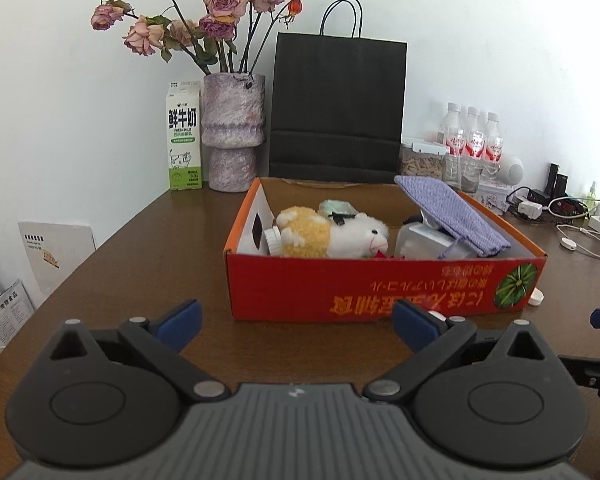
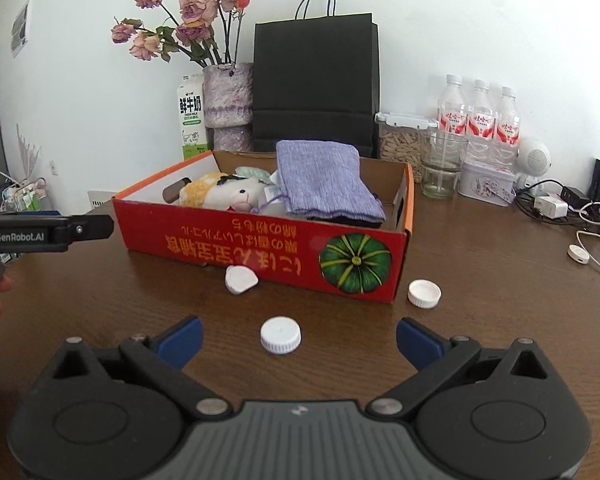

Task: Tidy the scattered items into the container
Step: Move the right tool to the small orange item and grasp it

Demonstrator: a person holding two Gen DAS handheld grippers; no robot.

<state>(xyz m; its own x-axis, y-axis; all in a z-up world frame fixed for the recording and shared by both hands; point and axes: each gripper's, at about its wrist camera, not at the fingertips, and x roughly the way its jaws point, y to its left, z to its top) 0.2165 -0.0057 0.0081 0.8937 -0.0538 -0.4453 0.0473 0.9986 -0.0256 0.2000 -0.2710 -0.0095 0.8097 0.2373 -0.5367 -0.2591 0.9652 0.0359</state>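
A red cardboard box [image 1: 340,284] [image 2: 260,248] stands on the brown table. It holds a plush toy [image 1: 332,234] [image 2: 224,194], a purple knit pouch [image 1: 452,212] [image 2: 324,180] and a white jar [image 1: 274,240]. Three white caps lie on the table in front of it: one between my right fingers [image 2: 280,335], one tilted against the box wall [image 2: 241,279], one by the box corner [image 2: 424,293] [image 1: 536,298]. My left gripper [image 1: 296,324] is open and empty, just short of the box. My right gripper [image 2: 298,340] is open around the nearest cap.
At the back stand a milk carton [image 1: 184,136], a vase of dried roses [image 1: 232,132], a black paper bag [image 1: 336,108], water bottles [image 2: 478,112], a glass [image 2: 440,164], a tin [image 2: 486,184] and tangled chargers and cables [image 2: 572,208]. The left gripper's body [image 2: 48,232] shows at left.
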